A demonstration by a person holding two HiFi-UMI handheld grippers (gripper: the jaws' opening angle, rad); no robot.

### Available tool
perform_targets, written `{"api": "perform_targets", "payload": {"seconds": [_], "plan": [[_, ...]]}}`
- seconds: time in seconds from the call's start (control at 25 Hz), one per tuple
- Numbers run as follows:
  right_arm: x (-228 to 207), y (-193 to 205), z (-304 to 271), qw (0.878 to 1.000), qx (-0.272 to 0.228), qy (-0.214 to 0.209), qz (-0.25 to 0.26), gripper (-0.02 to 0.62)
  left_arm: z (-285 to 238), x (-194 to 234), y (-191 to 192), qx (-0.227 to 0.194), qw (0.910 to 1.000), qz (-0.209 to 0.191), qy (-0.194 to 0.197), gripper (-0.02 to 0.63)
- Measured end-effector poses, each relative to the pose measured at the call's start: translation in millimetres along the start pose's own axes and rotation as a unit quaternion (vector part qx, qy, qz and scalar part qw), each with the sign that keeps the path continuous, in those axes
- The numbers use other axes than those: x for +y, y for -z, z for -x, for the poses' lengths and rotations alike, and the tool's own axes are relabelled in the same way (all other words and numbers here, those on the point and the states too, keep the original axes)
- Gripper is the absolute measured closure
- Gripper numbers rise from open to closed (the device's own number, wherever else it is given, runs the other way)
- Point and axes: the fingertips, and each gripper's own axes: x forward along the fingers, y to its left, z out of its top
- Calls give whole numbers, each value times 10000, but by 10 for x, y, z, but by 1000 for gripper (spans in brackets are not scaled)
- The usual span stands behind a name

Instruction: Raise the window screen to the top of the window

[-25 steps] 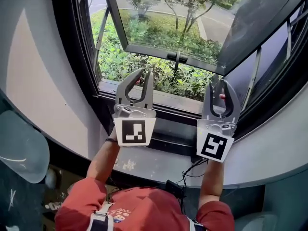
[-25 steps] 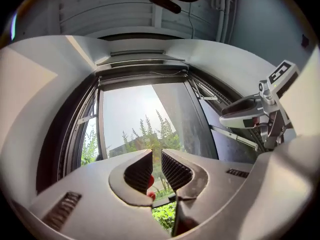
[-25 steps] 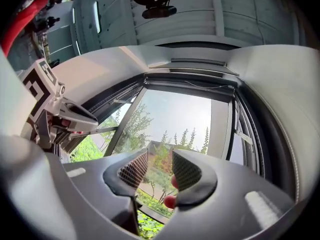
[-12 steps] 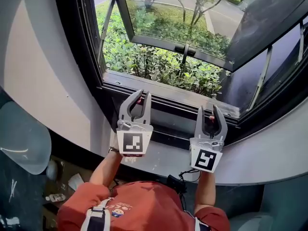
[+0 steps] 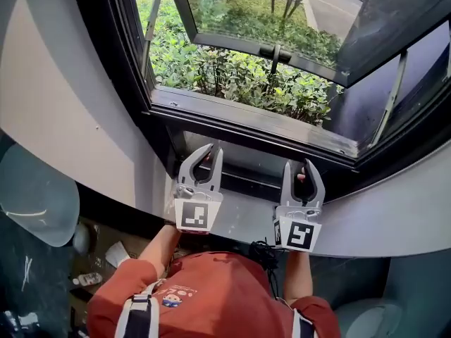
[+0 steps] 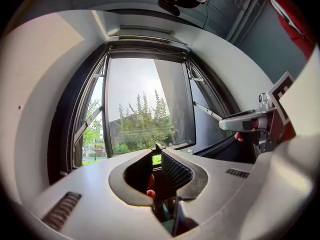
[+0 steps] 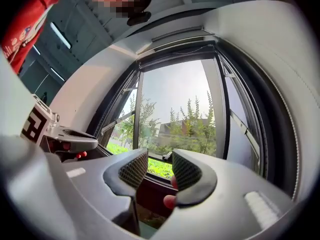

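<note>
**Window screen** [image 5: 248,182]: I cannot make out any mesh. I take the dark rail along the far edge of the sill [image 5: 239,224] to be its pull bar, at the bottom and not yet raised. Its long axis runs side to side along that edge.

**My left gripper** [image 5: 213,151]: jaws narrowly apart, nothing between them.

**My right gripper** [image 5: 299,166]: jaws a little wider, likewise empty.

**Relation:** the rail lies just ahead of both sets of tips and spans the gap between them. Neither hand is clearly nearer.

**Room:** the opening is unobstructed up to the frame top [image 6: 145,36]. The glass sash [image 5: 261,20] is swung outward, off the path. The side frames bound the travel.
</note>
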Motion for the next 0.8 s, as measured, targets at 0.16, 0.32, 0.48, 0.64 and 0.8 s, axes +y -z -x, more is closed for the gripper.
{"api": "perform_targets", "payload": {"seconds": [0.16, 0.32, 0.48, 0.64, 0.8], "plan": [[53, 154, 140, 9997, 182, 50, -165, 437, 177, -41, 140, 78, 10000, 12, -16, 552], [76, 286, 278, 9989, 305, 144, -310, 437, 308, -13, 275, 226, 9995, 178, -119, 551], [87, 424, 393, 9978, 500, 188, -386, 437, 404, 19, 369, 331, 9988, 307, -180, 551], [-14, 470, 460, 9970, 571, 275, -438, 437, 462, 59, 400, 400, 9984, 293, -267, 552], [-37, 470, 473, 9971, 585, 308, -369, 437, 475, 78, 406, 412, 9984, 277, -281, 552]]}}
